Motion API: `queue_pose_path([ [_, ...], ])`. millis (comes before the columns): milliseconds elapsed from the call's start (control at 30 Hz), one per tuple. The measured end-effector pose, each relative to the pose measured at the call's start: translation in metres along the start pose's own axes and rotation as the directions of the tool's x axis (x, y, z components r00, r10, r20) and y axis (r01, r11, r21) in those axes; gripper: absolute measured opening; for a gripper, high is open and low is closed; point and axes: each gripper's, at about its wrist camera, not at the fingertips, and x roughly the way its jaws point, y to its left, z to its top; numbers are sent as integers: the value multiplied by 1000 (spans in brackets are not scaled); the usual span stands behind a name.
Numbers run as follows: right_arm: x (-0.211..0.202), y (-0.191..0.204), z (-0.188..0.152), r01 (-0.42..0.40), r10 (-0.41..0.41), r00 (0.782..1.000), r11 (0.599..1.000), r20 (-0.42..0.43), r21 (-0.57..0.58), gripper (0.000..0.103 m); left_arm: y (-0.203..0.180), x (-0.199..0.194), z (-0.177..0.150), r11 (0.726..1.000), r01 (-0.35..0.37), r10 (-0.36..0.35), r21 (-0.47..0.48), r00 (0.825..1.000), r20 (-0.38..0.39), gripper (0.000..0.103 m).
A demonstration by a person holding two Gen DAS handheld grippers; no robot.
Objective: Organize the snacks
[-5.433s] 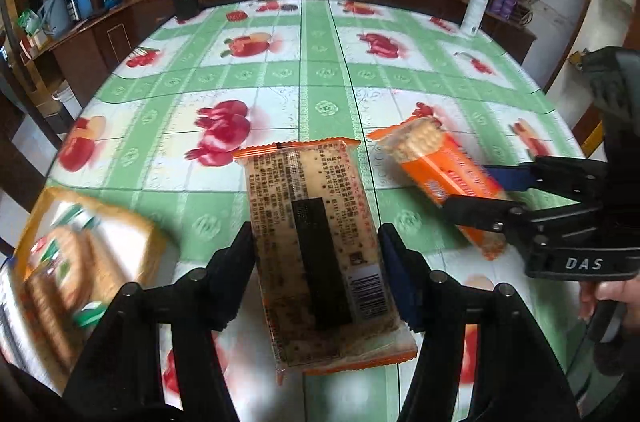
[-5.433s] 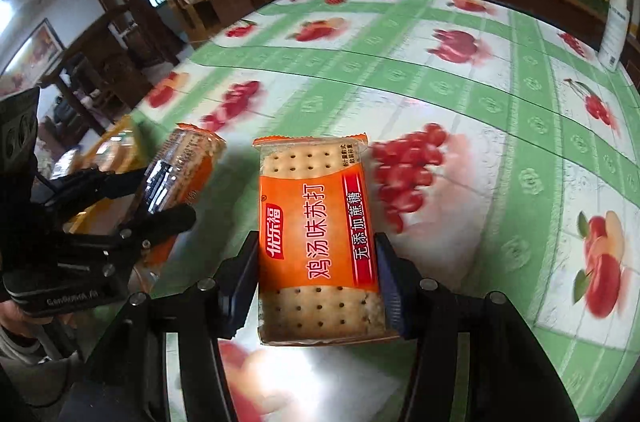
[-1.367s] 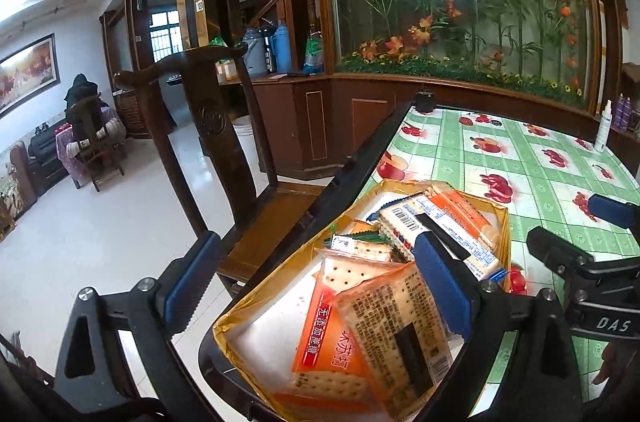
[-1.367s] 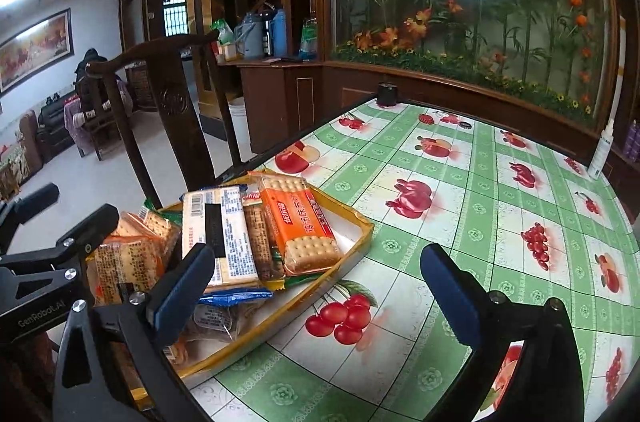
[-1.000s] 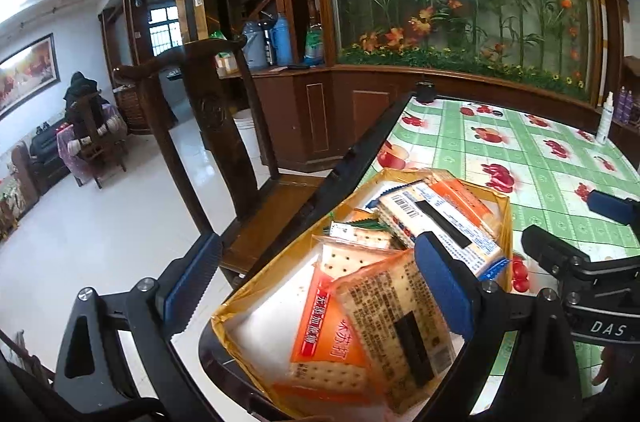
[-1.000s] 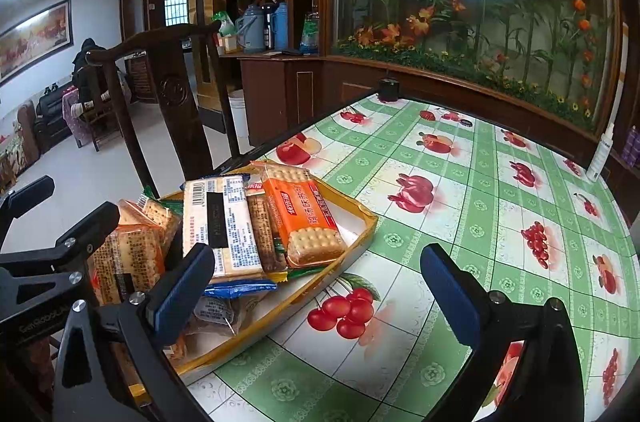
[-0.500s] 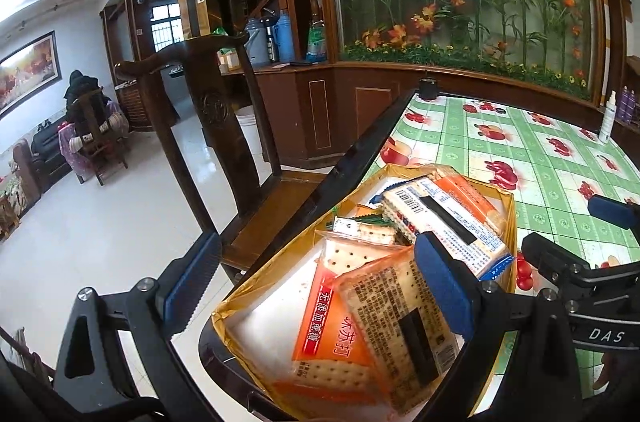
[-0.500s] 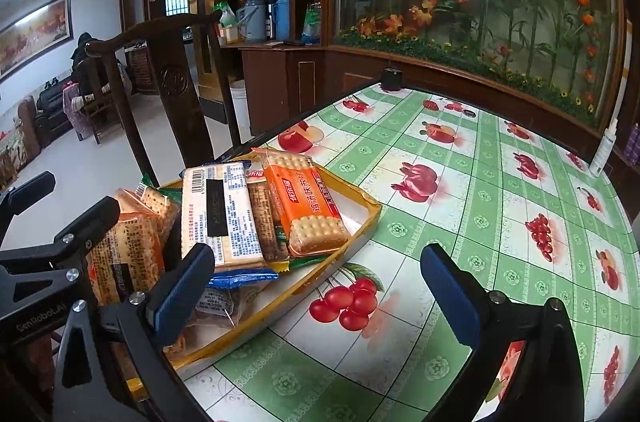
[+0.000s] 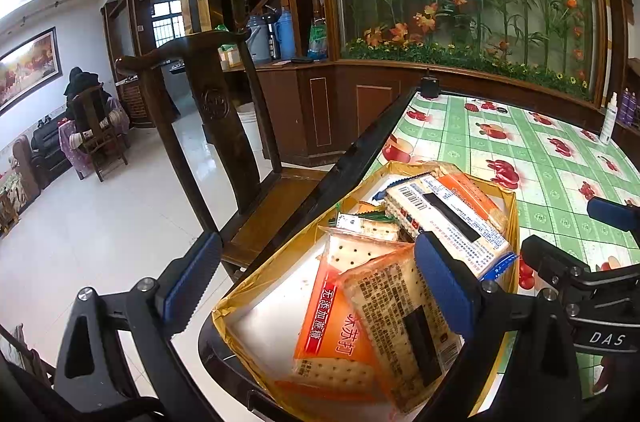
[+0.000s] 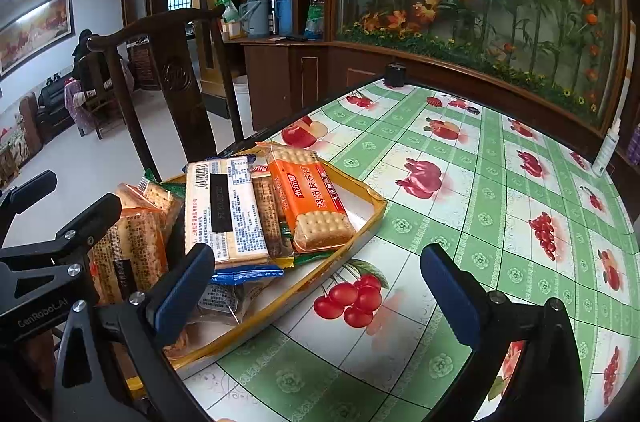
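A yellow tray [image 10: 374, 218] at the table's left edge holds several cracker packets. An orange cracker packet [image 10: 310, 200] lies on top at its right, beside a white packet [image 10: 226, 208]. In the left wrist view the tray [image 9: 514, 218] holds an orange packet [image 9: 332, 326] and a clear-backed packet [image 9: 396, 326] in front. My left gripper [image 9: 316, 282] is open and empty, raised above the tray's near corner. My right gripper [image 10: 316, 286] is open and empty, above the tray's right side. Each gripper shows in the other's view: the right one [image 9: 592, 246], the left one [image 10: 60, 206].
The table has a green fruit-print cloth [image 10: 480, 206]. A dark wooden chair [image 9: 216, 126] stands at the table's left edge. A white bottle [image 10: 606, 146] stands at the far right. A small black object [image 10: 396, 74] sits at the far edge. A planter wall lies behind.
Five seconds ago each gripper was shut on a cracker packet over the table. Both packets now lie in the tray and both grippers are open. Over the last second both drifted only slightly.
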Motion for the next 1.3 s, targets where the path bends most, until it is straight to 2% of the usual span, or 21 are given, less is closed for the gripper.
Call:
queue_pose_path([
  [1300, 2, 5, -4, -19, 19, 1000, 1000, -18, -18, 103, -2, -1, -5, 1000, 0, 0, -5, 1000, -5, 97],
])
